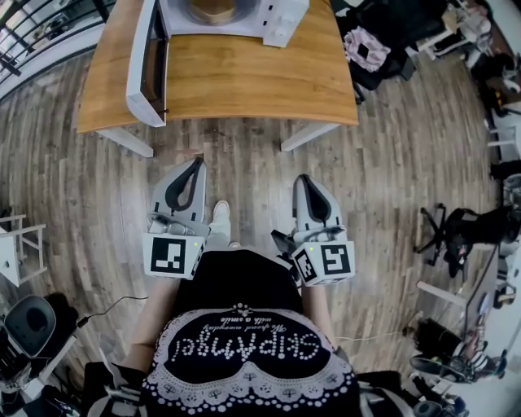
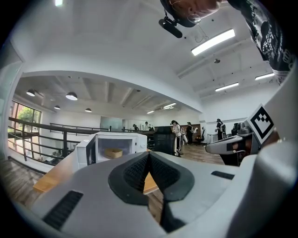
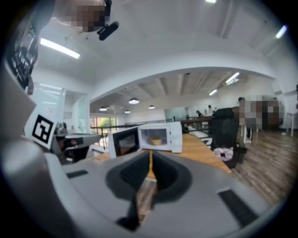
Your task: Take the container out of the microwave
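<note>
A white microwave [image 1: 232, 16] stands on a wooden table [image 1: 244, 77] with its door [image 1: 145, 65] swung open to the left. A tan bowl-like container [image 1: 213, 10] sits inside it, also visible through the opening as the container [image 2: 113, 152] in the left gripper view and the container [image 3: 155, 140] in the right gripper view. My left gripper [image 1: 195, 164] and right gripper [image 1: 303, 181] are side by side over the floor, short of the table's front edge. Both point at the microwave, and both are shut with nothing between the pads.
Wooden plank floor lies between me and the table. White table legs [image 1: 126, 140] stand at the front corners. A black chair with cloth [image 3: 229, 135] stands right of the table. A railing [image 2: 37, 132] runs at the left. Several people [image 2: 177, 135] stand far behind.
</note>
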Tool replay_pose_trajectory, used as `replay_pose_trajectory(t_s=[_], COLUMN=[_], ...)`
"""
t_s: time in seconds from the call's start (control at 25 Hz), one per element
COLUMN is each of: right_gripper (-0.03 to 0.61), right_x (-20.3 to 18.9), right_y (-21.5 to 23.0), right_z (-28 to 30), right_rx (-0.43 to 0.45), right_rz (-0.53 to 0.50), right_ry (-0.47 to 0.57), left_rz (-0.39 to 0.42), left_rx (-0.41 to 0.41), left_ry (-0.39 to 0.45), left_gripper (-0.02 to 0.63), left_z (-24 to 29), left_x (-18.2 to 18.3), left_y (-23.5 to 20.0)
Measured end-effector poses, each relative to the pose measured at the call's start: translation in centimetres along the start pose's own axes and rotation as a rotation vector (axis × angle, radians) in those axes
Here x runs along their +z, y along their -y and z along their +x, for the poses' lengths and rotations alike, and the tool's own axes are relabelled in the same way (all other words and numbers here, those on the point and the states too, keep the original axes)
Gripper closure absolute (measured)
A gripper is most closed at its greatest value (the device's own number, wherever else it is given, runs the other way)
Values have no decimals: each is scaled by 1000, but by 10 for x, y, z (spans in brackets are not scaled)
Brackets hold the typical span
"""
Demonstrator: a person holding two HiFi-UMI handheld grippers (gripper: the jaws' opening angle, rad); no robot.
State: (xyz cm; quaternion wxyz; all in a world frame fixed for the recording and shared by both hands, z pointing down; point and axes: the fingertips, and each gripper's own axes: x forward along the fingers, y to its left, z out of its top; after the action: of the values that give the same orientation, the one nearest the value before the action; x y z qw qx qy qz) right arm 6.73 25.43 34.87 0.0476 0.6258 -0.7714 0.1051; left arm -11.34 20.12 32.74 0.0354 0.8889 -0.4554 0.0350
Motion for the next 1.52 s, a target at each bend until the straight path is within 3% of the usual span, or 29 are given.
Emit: replay_pose_trajectory(t_s=[0.44, 0.92, 1.52], right_gripper=[540, 540, 540], right_x=[18, 28, 32], right_y=[-11, -8, 57], right_z=[43, 71, 148], right_rx=[-29, 3, 85], right_rz=[-9, -7, 45], right_ry=[26, 43, 0], left_rz=[-22, -25, -19], left_rx=[-26, 20, 53], left_ry=[6, -6, 2], left_gripper=[588, 588, 588], left_z=[27, 42, 125], left_x=[0, -3, 15], left_y=[-43, -63, -63])
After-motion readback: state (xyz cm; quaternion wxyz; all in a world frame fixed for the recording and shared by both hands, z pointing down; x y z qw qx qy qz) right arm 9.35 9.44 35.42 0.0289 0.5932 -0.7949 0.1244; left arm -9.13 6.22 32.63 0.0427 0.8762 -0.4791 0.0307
